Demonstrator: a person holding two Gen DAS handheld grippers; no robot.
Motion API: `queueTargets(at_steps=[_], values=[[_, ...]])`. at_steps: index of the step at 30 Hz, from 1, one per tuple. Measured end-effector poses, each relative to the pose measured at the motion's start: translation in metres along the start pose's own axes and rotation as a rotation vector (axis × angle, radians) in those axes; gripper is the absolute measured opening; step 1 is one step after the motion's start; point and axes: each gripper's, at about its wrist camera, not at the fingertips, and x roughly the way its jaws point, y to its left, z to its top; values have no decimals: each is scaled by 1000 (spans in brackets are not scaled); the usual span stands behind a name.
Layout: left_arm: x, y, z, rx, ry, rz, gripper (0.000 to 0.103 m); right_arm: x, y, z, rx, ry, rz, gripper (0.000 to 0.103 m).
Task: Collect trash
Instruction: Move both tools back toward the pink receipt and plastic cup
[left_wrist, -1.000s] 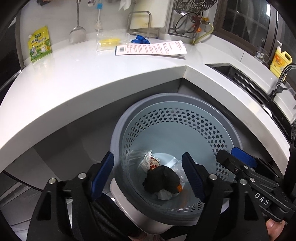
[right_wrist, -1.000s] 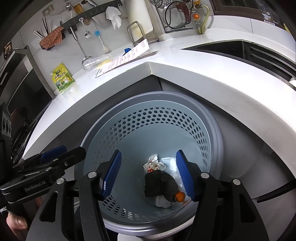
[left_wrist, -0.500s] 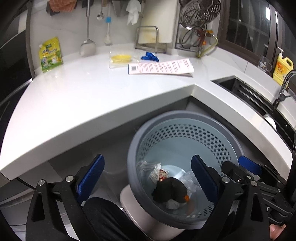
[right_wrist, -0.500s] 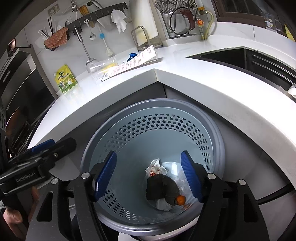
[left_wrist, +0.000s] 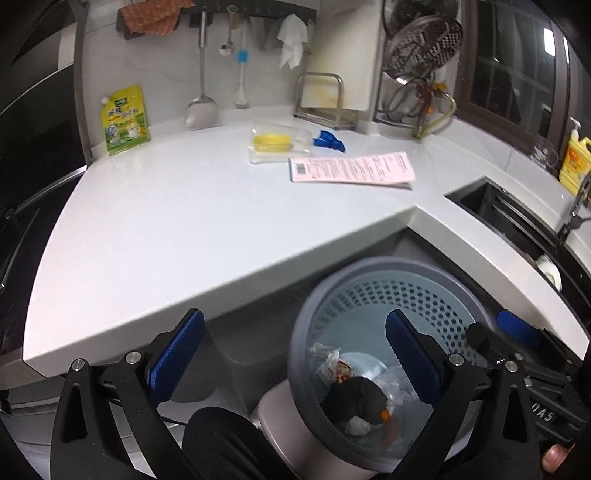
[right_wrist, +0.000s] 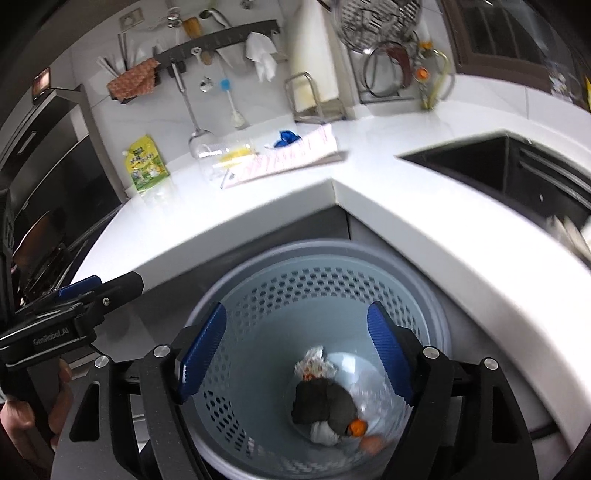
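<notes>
The table (left_wrist: 207, 221) is smooth, glossy white stone or a like solid surface. The bin (left_wrist: 306, 332) is matt grey-blue plastic, its wall perforated. Inside lie a matt black cloth-like lump (left_wrist: 354, 400) and crinkled clear plastic film (left_wrist: 395, 384). The fingers (left_wrist: 177, 354) carry ribbed blue rubbery pads on matt black frames. A pink printed paper sheet (left_wrist: 351, 171) lies flat; a polished metal spatula (left_wrist: 201, 110) hangs; the yellow pouch (left_wrist: 125, 120) looks glossy.

surface: white L-shaped stone bench (left_wrist: 192, 221) | landmark: pink printed paper sheet (left_wrist: 351, 170) near the inner corner | just behind it: clear plastic pack with a yellow item (left_wrist: 275, 146), small crumpled blue scrap (left_wrist: 328, 140) | well to its left, against the wall: yellow-green spouted pouch (left_wrist: 125, 120) | far to its right: yellow pump bottle (left_wrist: 574, 162)
</notes>
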Motion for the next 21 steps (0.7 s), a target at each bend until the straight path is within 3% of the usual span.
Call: queueTargets(at_steps=[7, 17, 21], values=[[11, 13, 27, -32, -10, 29, 97, 16, 6, 46, -82, -11, 21, 76], [43, 27, 69, -50, -11, 47, 97, 58, 1, 94, -90, 7, 16, 77], [55, 28, 80, -44, -1, 38, 97, 78, 5, 120, -178, 35, 42, 77]])
